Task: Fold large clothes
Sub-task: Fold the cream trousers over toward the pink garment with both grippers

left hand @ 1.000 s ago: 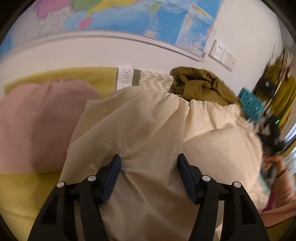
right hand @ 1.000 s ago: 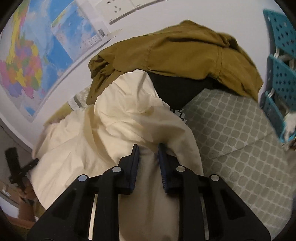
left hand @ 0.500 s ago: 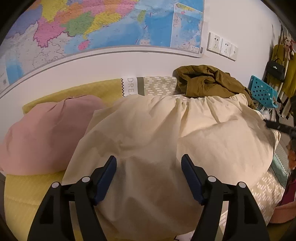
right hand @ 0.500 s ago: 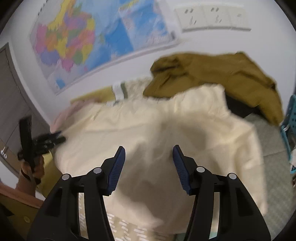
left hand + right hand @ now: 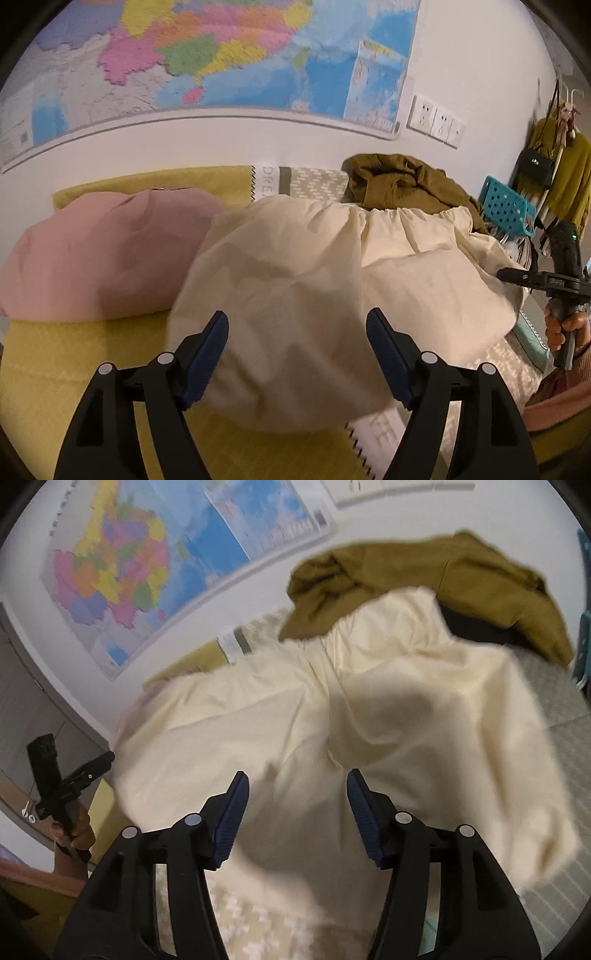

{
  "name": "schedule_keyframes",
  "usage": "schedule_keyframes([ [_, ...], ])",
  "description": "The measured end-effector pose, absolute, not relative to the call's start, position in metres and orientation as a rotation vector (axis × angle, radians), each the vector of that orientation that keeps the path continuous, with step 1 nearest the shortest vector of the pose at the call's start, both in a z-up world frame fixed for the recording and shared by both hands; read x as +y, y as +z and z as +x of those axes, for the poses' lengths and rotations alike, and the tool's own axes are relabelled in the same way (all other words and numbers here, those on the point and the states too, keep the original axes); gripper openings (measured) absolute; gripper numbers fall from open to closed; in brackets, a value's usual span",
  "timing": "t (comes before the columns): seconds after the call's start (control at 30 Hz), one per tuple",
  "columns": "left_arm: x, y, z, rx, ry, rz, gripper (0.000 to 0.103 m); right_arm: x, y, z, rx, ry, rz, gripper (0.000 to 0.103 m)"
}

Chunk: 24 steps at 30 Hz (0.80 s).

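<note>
My left hand-held gripper (image 5: 295, 350) is opening, empty; my right hand-held gripper (image 5: 295, 808) is spread, empty. The cream garment (image 5: 332, 288) lies on the bed (image 5: 74, 369), long axis running across, gathered waistband toward the wall.

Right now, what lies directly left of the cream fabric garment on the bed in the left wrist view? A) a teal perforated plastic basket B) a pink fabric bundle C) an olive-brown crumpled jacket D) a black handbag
B: the pink fabric bundle rests on the yellow bed cover against the left edge of the cream fabric garment.
</note>
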State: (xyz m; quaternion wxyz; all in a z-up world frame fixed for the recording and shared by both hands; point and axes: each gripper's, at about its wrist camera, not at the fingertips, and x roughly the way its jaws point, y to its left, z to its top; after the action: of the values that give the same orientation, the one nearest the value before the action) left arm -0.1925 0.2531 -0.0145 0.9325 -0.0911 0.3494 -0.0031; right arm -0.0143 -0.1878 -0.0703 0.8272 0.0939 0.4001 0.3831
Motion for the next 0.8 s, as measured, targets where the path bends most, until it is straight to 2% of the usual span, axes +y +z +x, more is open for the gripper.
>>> schedule_keyframes([
  [0.13, 0.262, -0.020, -0.210, 0.723, -0.005, -0.217, 0.074, -0.219, -0.069, -0.020, 0.827, 0.741, 0.208, 0.059],
  [0.17, 0.264, -0.025, -0.210, 0.733, -0.001, -0.223, 0.074, -0.227, -0.074, -0.016, 0.844, 0.711, 0.219, 0.056],
  [0.23, 0.270, -0.040, -0.203, 0.772, 0.022, -0.247, 0.073, -0.241, -0.096, -0.001, 0.909, 0.668, 0.294, 0.041],
  [0.33, 0.278, -0.060, -0.194, 0.824, 0.036, -0.313, 0.076, -0.252, -0.110, 0.008, 0.931, 0.684, 0.413, 0.038],
  [0.4, 0.278, -0.059, -0.196, 0.818, 0.048, -0.334, 0.076, -0.253, -0.106, 0.004, 0.931, 0.681, 0.403, 0.044],
  [0.47, 0.276, -0.056, -0.201, 0.814, 0.071, -0.322, 0.076, -0.251, -0.098, -0.005, 0.926, 0.690, 0.383, 0.057],
  [0.53, 0.272, -0.053, -0.206, 0.818, 0.098, -0.298, 0.076, -0.253, -0.092, -0.015, 0.917, 0.720, 0.376, 0.065],
  [0.7, 0.260, -0.044, -0.220, 0.816, 0.131, -0.259, 0.078, -0.259, -0.085, -0.038, 0.919, 0.765, 0.405, 0.068],
  [0.8, 0.254, -0.043, -0.230, 0.816, 0.092, -0.270, 0.080, -0.264, -0.087, -0.049, 0.949, 0.784, 0.414, 0.077],
])
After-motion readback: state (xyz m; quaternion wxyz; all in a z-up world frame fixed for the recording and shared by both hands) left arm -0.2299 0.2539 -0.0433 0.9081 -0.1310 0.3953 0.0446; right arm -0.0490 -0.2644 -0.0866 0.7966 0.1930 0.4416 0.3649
